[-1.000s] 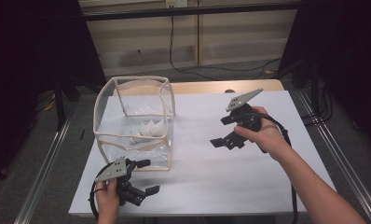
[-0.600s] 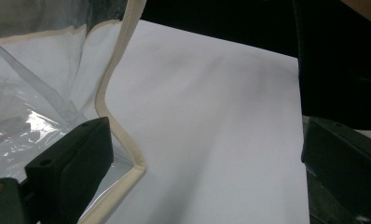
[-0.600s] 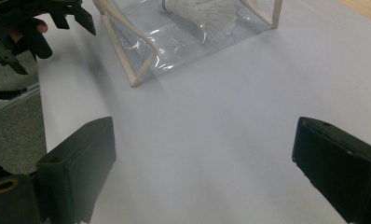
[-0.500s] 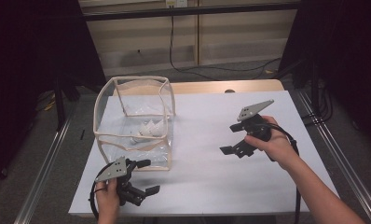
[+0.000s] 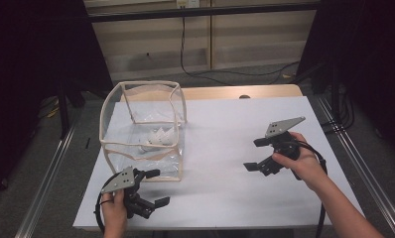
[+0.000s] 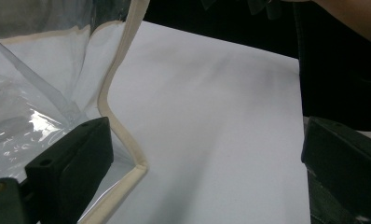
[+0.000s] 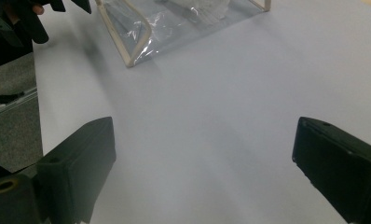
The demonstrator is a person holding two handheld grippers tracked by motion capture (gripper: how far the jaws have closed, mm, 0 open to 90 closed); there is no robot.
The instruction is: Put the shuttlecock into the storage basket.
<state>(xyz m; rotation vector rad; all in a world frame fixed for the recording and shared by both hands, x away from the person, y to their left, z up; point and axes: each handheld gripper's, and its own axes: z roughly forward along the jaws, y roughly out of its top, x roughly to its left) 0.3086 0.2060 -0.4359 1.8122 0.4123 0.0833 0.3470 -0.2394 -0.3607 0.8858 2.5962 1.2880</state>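
Note:
A clear plastic box-shaped bag with cream edging (image 5: pixel 143 131) stands on the left half of the white table (image 5: pixel 220 148), with a white crumpled item (image 5: pixel 158 139) inside. My left gripper (image 5: pixel 156 187) rests open near the table's front edge, just in front of the bag's near right corner (image 6: pixel 139 165). Over the right side, my right gripper (image 5: pixel 252 153) is held open just above the white surface, jaws wide apart with nothing between them. The right gripper view looks across bare table toward the bag (image 7: pixel 174 23) and the left gripper (image 7: pixel 34 14).
Metal rails (image 5: pixel 46 168) run along both sides of the table. A wooden strip (image 5: pixel 245 91) borders the far edge. Cables (image 5: pixel 225 69) lie on the floor beyond. Bare white surface spans the table's middle and right.
The right gripper has moved toward me and lower over the right side of the table. The left gripper and the bag have stayed in place.

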